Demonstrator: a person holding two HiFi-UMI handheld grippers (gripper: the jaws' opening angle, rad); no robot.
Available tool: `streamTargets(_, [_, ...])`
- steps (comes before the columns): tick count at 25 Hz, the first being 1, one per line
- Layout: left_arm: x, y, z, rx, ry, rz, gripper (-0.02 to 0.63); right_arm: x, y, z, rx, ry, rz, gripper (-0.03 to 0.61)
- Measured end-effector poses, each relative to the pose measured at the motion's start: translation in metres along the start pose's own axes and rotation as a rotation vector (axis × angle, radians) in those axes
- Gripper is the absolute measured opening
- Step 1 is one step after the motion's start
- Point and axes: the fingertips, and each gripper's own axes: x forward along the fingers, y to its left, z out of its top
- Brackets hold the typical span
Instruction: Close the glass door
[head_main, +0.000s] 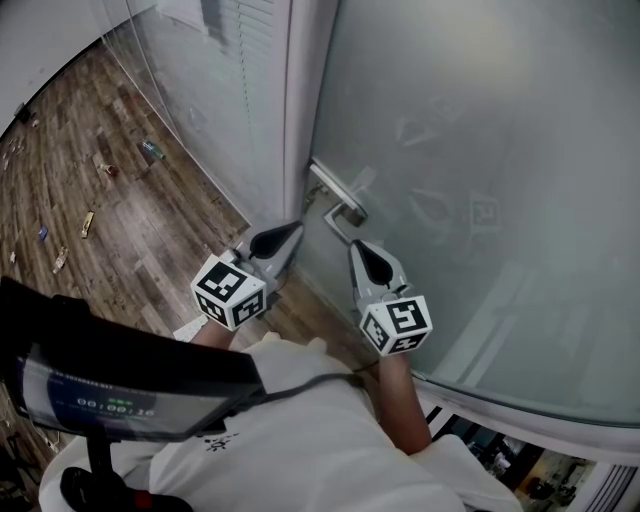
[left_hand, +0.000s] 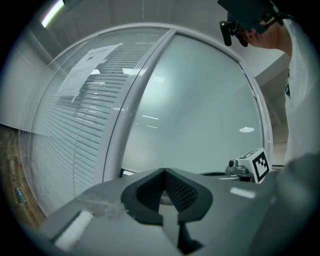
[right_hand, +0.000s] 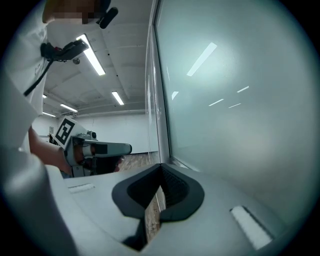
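Observation:
The frosted glass door (head_main: 480, 190) fills the right of the head view, with a metal lever handle (head_main: 336, 194) at its left edge beside the white door post (head_main: 300, 110). My right gripper (head_main: 356, 246) is shut with nothing in it. It points at the door just below the handle; I cannot tell whether it touches. My left gripper (head_main: 294, 229) is shut and empty too, a little to the left by the post. In the left gripper view the closed jaws (left_hand: 164, 170) face the door glass (left_hand: 200, 110). In the right gripper view the closed jaws (right_hand: 161, 166) run alongside the glass (right_hand: 235, 100).
A glass wall with white blinds (head_main: 225, 70) stands left of the post. Wooden floor (head_main: 110, 230) with several small scattered items lies at the left. A dark screen device (head_main: 110, 400) hangs on the person's chest. The left gripper's marker cube (right_hand: 65, 131) shows in the right gripper view.

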Motion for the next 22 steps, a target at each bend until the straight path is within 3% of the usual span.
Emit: streamTargets(22, [-0.007, 0.025, -0.001, -0.026, -0.002, -0.051, -0.002, 0.014, 0.003, -0.003, -0.047, 0.053, -0.081, 0.008])
